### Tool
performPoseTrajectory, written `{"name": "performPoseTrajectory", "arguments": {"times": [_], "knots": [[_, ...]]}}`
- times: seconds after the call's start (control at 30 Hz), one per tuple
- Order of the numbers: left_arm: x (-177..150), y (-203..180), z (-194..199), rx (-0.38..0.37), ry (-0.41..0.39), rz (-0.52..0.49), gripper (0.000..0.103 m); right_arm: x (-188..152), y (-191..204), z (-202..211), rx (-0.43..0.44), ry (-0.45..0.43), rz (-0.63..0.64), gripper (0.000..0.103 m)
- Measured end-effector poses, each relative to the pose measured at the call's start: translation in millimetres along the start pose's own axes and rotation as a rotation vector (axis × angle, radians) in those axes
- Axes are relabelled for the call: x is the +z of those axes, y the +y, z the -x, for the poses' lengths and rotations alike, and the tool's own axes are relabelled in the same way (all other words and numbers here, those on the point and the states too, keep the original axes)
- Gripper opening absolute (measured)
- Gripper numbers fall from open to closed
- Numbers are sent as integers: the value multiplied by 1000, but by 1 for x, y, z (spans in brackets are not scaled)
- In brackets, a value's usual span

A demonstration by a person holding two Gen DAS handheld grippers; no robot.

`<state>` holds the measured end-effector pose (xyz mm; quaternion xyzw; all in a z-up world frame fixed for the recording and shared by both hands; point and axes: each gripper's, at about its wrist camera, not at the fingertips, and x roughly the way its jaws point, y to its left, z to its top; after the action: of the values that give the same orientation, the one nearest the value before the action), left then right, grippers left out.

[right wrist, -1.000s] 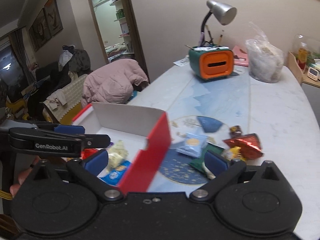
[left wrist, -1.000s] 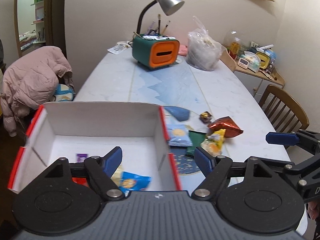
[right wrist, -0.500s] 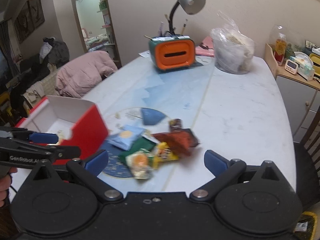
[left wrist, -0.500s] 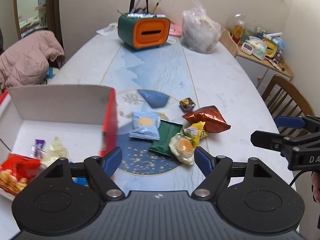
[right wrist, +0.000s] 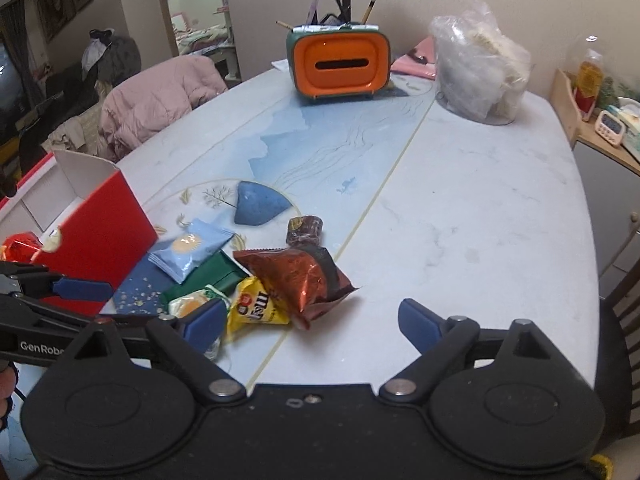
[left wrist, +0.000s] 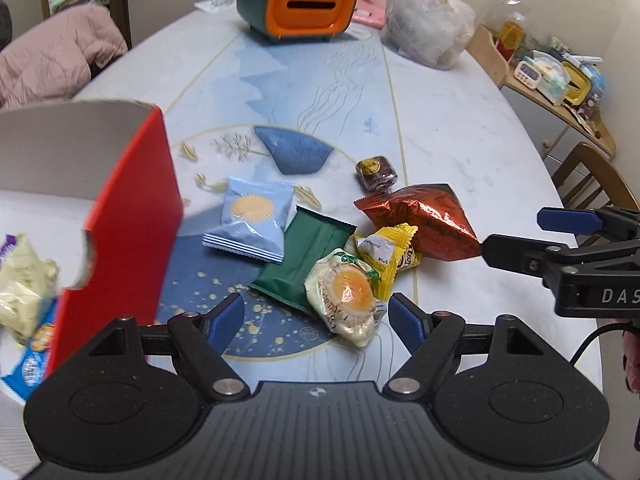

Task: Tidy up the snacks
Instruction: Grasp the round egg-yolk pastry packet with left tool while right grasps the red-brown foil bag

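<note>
A pile of snacks lies on the table right of the red box [left wrist: 132, 208]: a light blue packet [left wrist: 252, 216], a green packet [left wrist: 304, 256], a cream packet with a yolk print [left wrist: 344, 292], a yellow packet [left wrist: 388, 256], a red-brown foil bag [left wrist: 420, 220] and a small brown sweet [left wrist: 376, 174]. My left gripper [left wrist: 316, 314] hangs open just over the cream packet. My right gripper [right wrist: 310, 318] is closing but still wide; the yellow packet [right wrist: 256, 304] and a corner of the foil bag [right wrist: 296, 276] lie between its pads, untouched. The box [right wrist: 100, 236] holds several snacks.
At the far end of the table stand an orange and green pen holder [left wrist: 296, 4] and a stuffed plastic bag [left wrist: 428, 28]. A pink jacket [left wrist: 52, 64] hangs over a chair on the left. A wooden chair [left wrist: 592, 184] stands at the right edge.
Both grippers have come forward and down from over the box to the snack pile. The box has slid to the left of both views. The right jaws have narrowed slightly.
</note>
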<state>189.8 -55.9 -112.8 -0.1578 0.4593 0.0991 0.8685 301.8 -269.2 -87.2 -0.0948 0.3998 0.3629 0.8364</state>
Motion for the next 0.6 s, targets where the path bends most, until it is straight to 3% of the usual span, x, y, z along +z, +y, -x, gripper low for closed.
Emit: {"name": "performPoseTrajectory", "arguments": {"times": [0.6], "knots": [[10,-10,-49,-1,86,-3,78,24,-14,-67,65,44,-30,84]]}}
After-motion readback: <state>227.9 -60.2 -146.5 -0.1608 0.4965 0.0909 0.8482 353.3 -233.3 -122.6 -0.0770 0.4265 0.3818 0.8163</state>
